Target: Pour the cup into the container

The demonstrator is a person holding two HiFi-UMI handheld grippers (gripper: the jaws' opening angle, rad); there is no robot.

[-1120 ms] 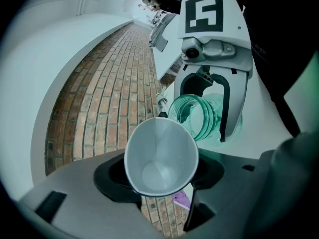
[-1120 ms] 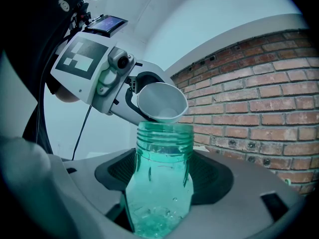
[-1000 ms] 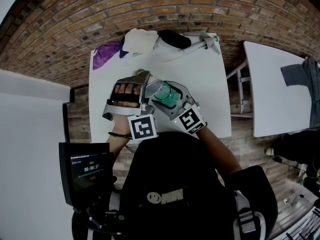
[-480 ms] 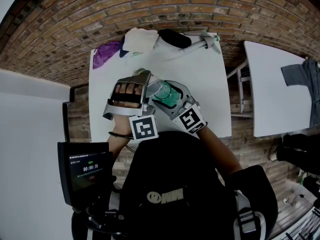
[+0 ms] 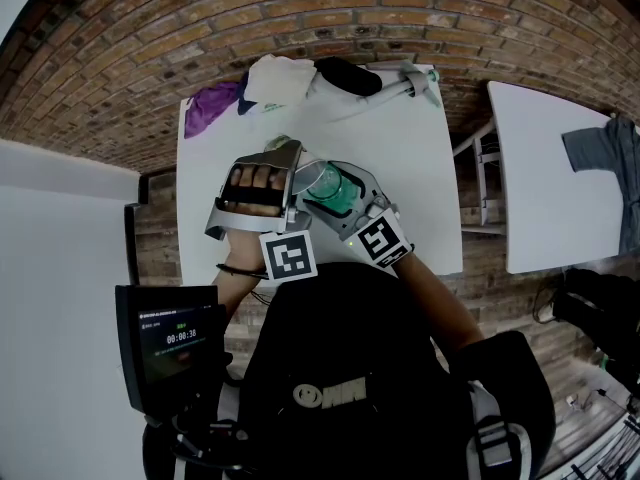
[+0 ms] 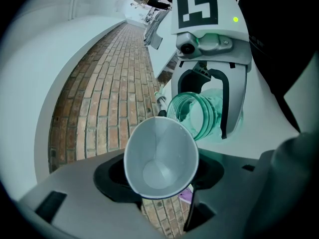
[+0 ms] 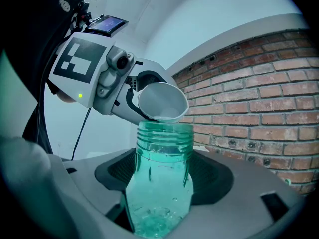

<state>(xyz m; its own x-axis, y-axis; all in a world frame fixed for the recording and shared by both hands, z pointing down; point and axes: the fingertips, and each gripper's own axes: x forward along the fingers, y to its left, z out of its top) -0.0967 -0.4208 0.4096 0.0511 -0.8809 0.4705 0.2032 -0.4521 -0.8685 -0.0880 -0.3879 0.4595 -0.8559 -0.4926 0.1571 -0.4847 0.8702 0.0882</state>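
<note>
Your left gripper [image 6: 160, 185] has its jaws clamped on a white paper cup [image 6: 159, 148]. The cup is a smooth cone with a thin rolled rim, and it is tipped over so that its mouth points toward the container. Your right gripper [image 7: 164, 193] has its jaws closed around the body of a translucent green plastic jar [image 7: 162, 148]. The jar stands upright, with a wide mouth, a ribbed screw-thread neck and drops showing low on its inner wall. The cup's lip sits right over the jar's mouth. Whether the two rims touch cannot be told. Both are held above the near middle of the white tabletop [image 5: 400, 148], close in front of you.

At the far edge of the tabletop lies a loose row of things, well apart from the grippers. A crumpled purple cloth [image 5: 205, 108] is at the far left. Beside it is a rumpled white cloth [image 5: 280, 76], then a dark rounded object [image 5: 350, 76], and a pale-handled tool [image 5: 415, 78] at the far right corner.

The floor [image 5: 150, 28] is rough red brick. A second white table [image 5: 545, 188] stands to the right with a grey garment [image 5: 605, 153] on it. A small black screen [image 5: 170, 343] glows near your left side.
</note>
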